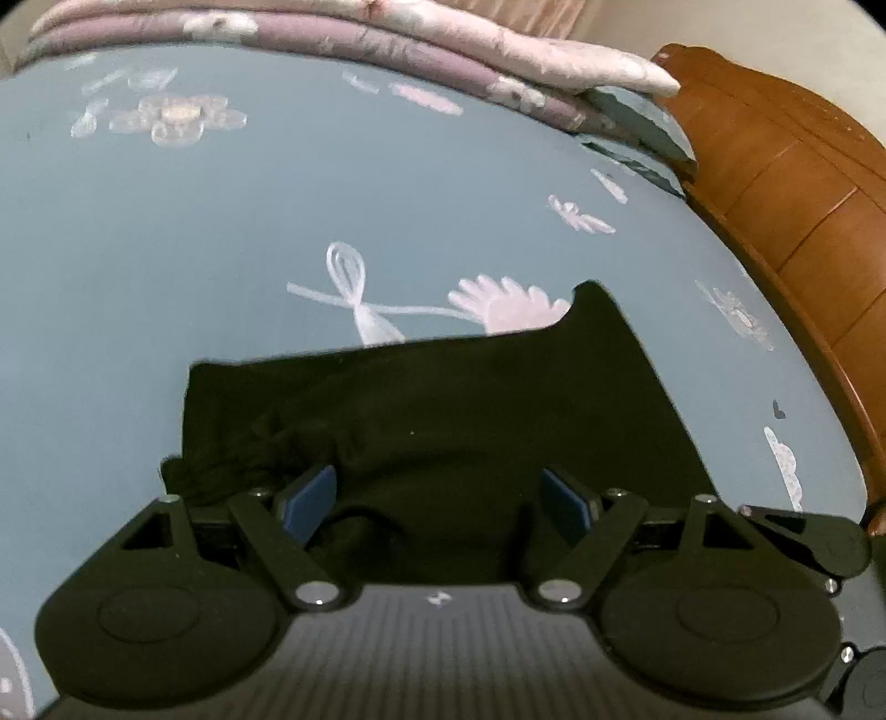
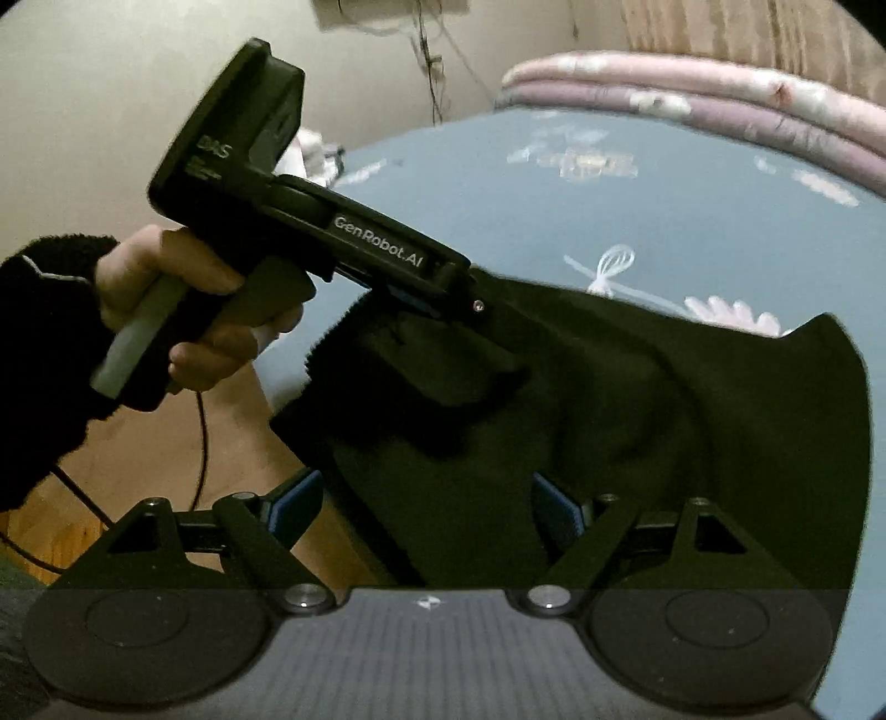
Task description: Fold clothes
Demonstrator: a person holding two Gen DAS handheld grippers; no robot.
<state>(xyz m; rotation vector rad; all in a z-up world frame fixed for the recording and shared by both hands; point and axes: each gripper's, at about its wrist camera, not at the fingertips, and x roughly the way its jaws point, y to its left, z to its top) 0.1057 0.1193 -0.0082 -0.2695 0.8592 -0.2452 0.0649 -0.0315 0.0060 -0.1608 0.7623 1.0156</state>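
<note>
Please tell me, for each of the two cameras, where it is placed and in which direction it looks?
Left wrist: sits on the left gripper, looks forward and down over its open blue fingers at the black garment on the blue bedsheet.
Right wrist: sits on the right gripper, looks across the same garment; the left hand holding its gripper shows.
Shared: garment, bedsheet, folded quilt.

Under me a blue flowered bedsheet [image 1: 387,194], my folded pink quilt [image 1: 498,50] behind it, wooden bed frame [image 1: 775,166], wooden floor [image 2: 138,443], black cable [image 2: 202,443]
</note>
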